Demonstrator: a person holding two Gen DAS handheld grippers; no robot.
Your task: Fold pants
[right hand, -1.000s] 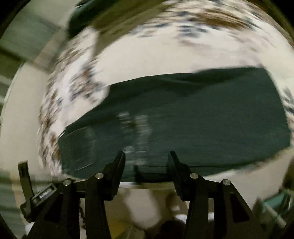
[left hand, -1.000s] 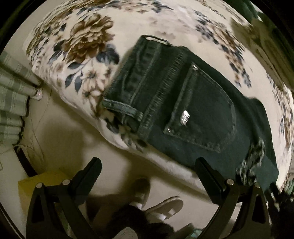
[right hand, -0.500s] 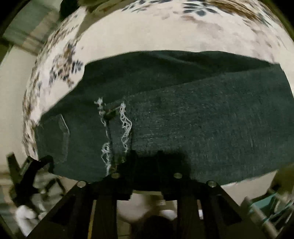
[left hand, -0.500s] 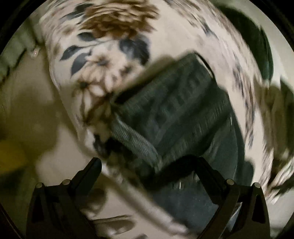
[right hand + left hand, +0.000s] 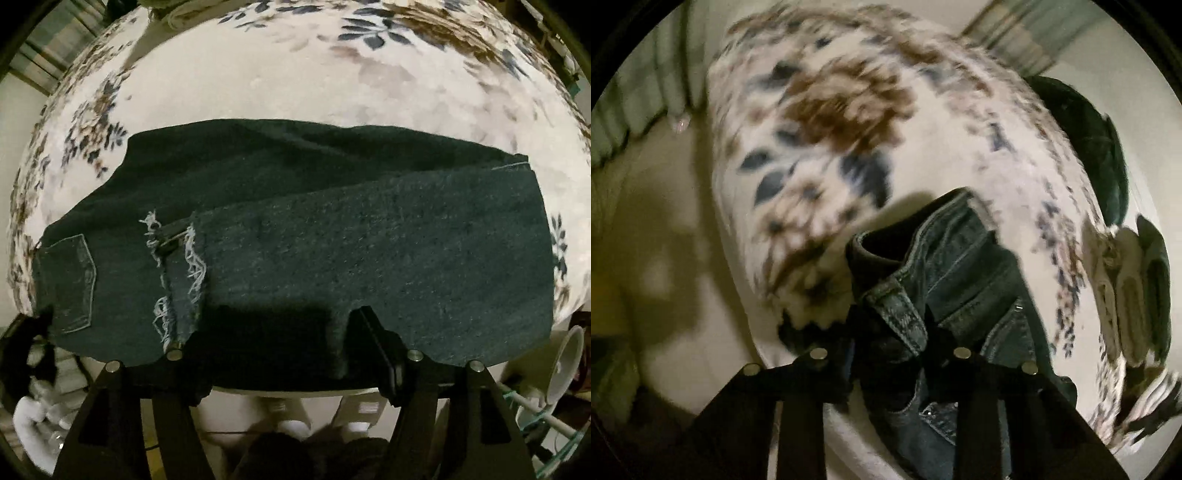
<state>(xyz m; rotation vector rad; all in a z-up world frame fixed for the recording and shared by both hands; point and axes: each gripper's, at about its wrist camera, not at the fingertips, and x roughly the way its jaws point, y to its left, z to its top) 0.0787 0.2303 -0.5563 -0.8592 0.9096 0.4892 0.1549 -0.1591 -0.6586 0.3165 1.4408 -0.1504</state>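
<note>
Dark green-black jeans [image 5: 332, 236] lie folded lengthwise on a floral bedspread [image 5: 295, 77], back pocket at the left, a frayed rip in the near leg. My right gripper [image 5: 277, 332] is open at the near edge of the leg, its fingers apart over the denim. In the left wrist view my left gripper [image 5: 890, 332] is shut on the waistband [image 5: 897, 306] of the jeans [image 5: 964, 266] and lifts it off the bedspread [image 5: 820, 122]; this view is blurred.
The bed's near edge runs just under both grippers, with floor and my feet [image 5: 295, 424] below. A white cup [image 5: 561, 365] and glass stand sit at the right. Dark and light folded clothes [image 5: 1126, 273] lie at the bed's far side. Green striped curtains [image 5: 639, 92] hang behind.
My left gripper has closed on the waistband and raised it. My right gripper went from shut on the leg's near edge to open, the jeans left lying flat.
</note>
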